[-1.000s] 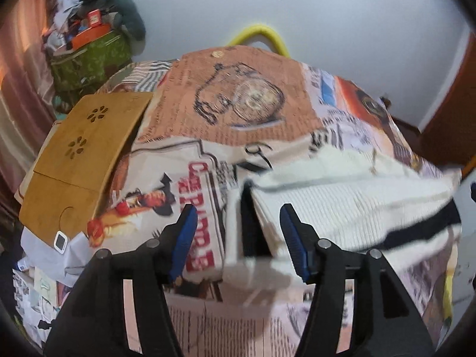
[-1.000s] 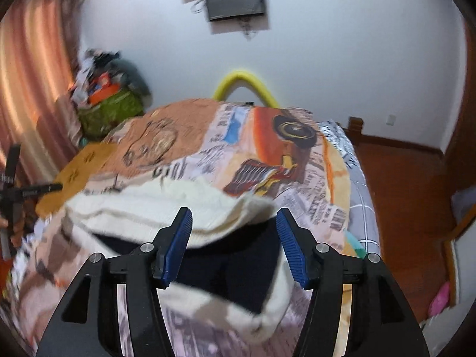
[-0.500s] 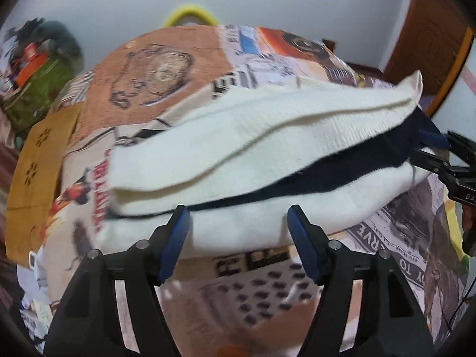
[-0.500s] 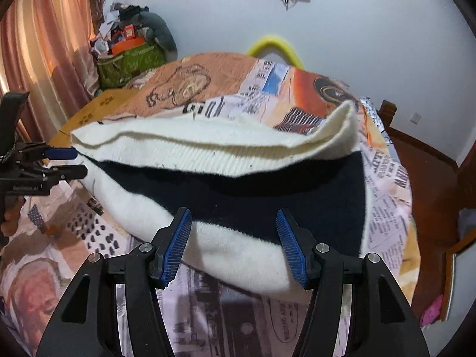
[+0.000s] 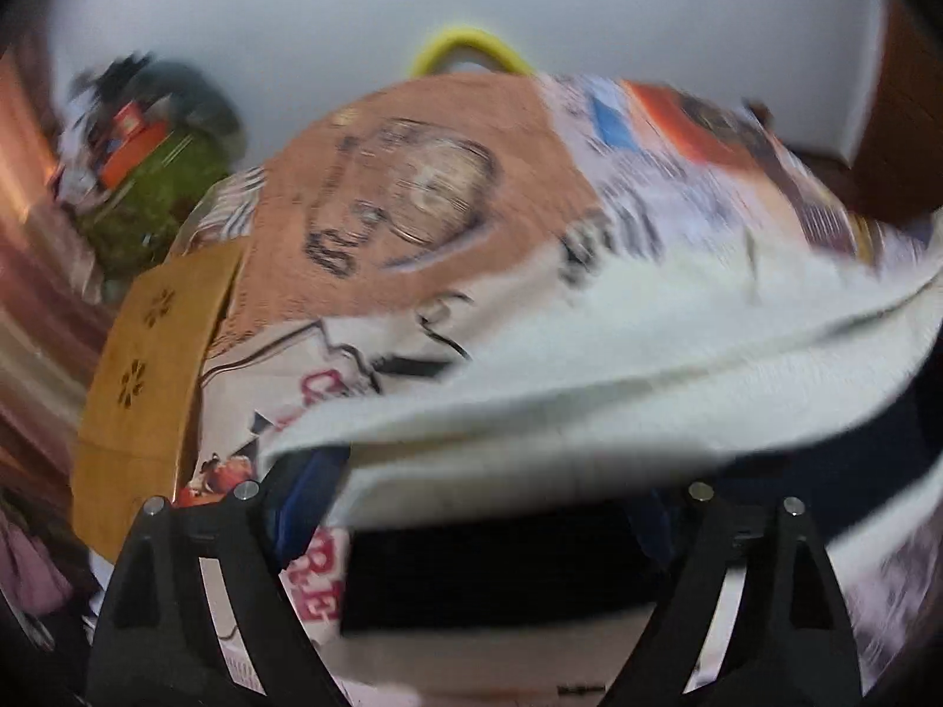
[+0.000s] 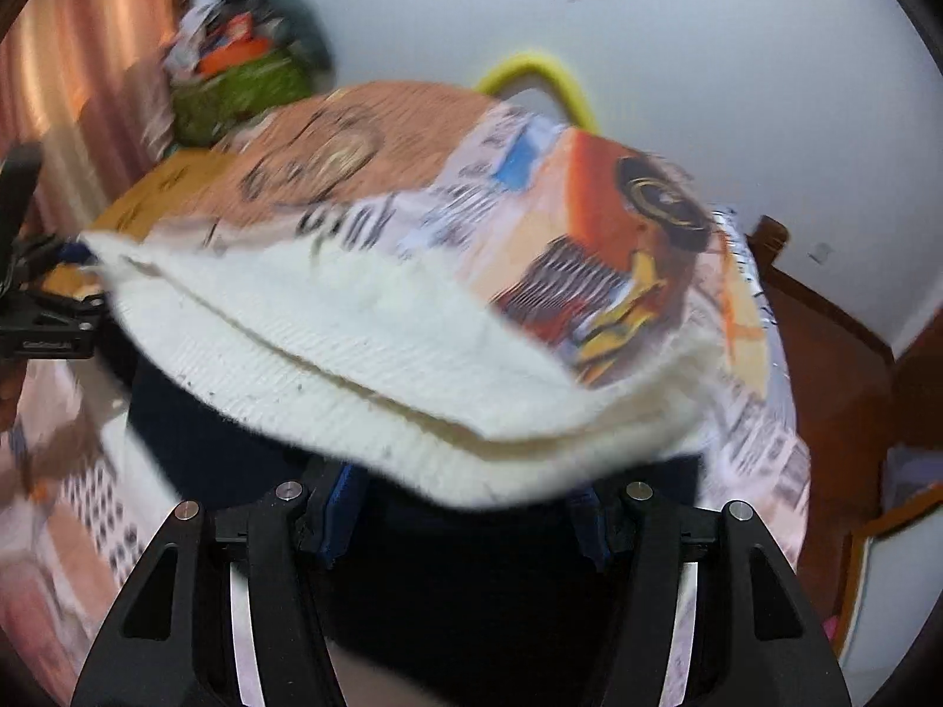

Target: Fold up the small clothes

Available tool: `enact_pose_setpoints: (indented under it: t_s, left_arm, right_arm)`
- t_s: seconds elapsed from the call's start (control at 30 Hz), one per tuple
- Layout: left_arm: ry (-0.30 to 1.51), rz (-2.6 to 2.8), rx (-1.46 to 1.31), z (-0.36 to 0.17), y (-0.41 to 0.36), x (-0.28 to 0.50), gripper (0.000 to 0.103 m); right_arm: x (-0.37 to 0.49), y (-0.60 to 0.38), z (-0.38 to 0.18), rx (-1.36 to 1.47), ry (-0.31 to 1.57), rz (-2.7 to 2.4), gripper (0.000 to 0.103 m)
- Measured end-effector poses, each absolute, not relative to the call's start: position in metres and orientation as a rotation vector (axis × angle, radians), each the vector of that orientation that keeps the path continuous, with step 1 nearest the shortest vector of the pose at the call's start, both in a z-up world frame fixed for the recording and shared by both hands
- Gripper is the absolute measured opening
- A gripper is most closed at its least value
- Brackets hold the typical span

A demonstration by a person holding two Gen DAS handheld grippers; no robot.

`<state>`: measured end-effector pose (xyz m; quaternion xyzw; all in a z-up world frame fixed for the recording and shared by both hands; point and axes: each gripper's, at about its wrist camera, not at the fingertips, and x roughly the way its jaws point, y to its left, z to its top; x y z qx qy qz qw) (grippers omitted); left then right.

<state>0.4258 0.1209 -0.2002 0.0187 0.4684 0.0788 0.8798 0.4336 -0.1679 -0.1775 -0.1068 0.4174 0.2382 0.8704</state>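
The sweater (image 6: 377, 353) lies doubled over the bed (image 5: 412, 188); further folds remain. My left jaws are opening, cloth between them. My right jaws stand half open, grip unclear.

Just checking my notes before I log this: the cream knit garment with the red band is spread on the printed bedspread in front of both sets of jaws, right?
Not quite: the band on the cream knit garment is dark navy, not red, as the right wrist view shows. The rest holds: it lies on the printed bedspread in front of both sets of jaws.
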Motion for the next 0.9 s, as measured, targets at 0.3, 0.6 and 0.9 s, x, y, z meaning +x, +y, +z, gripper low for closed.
enact_pose_setpoints:
  t_s: [0.3, 0.6, 0.9]
  left_arm:
    - [1.009, 0.108, -0.141, -0.207, 0.158, 0.418, 0.086]
    - [0.897, 0.111, -0.081, -0.149, 0.155, 0.416, 0.089]
    - [0.946, 0.168, -0.057, -0.169, 0.178, 0.412, 0.098]
  right_arm:
    - [0.422, -0.206, -0.165, -0.138, 0.804, 0.424, 0.057]
    - [0.42, -0.221, -0.189, -0.175, 0.882, 0.388, 0.057]
    - [0.417, -0.222, -0.185, -0.16, 0.872, 0.397, 0.057]
